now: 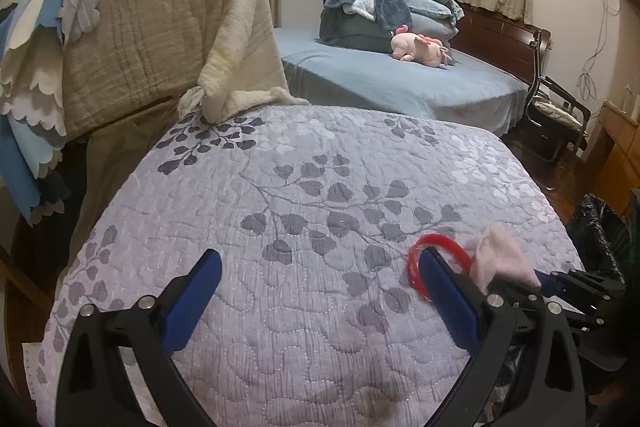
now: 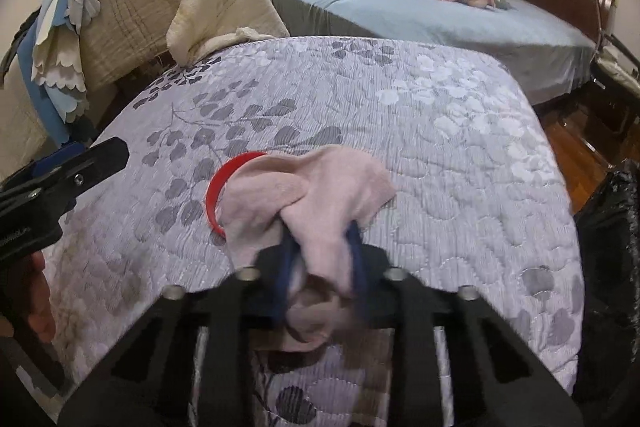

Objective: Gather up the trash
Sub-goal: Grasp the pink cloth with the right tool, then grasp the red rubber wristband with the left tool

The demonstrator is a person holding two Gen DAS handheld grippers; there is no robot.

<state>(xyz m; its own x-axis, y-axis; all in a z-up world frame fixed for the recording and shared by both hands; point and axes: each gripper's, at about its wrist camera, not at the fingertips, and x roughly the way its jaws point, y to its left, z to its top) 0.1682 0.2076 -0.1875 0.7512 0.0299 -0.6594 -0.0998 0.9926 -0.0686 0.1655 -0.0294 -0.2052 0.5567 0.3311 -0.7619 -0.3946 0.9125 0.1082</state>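
Observation:
A pale pink crumpled tissue (image 2: pixel 320 203) is pinched in my right gripper (image 2: pixel 320 243), just above the lilac leaf-print quilt (image 2: pixel 440 131). It also shows in the left wrist view (image 1: pixel 500 259), with the right gripper (image 1: pixel 560 283) behind it. A red ring (image 2: pixel 224 183) lies on the quilt, partly under the tissue; it shows by my left gripper's right finger (image 1: pixel 434 239). My left gripper (image 1: pixel 320 263) is open and empty, low over the quilt, left of the ring. A black trash bag (image 2: pixel 612 235) stands beside the bed at right.
A beige blanket (image 1: pixel 160 27) and blue-white cloth hang over a rack at the back left. A blue bed (image 1: pixel 400 79) with piled bedding and a pink plush toy (image 1: pixel 420 49) lies beyond. A chair (image 1: pixel 556 115) and wooden floor are at right.

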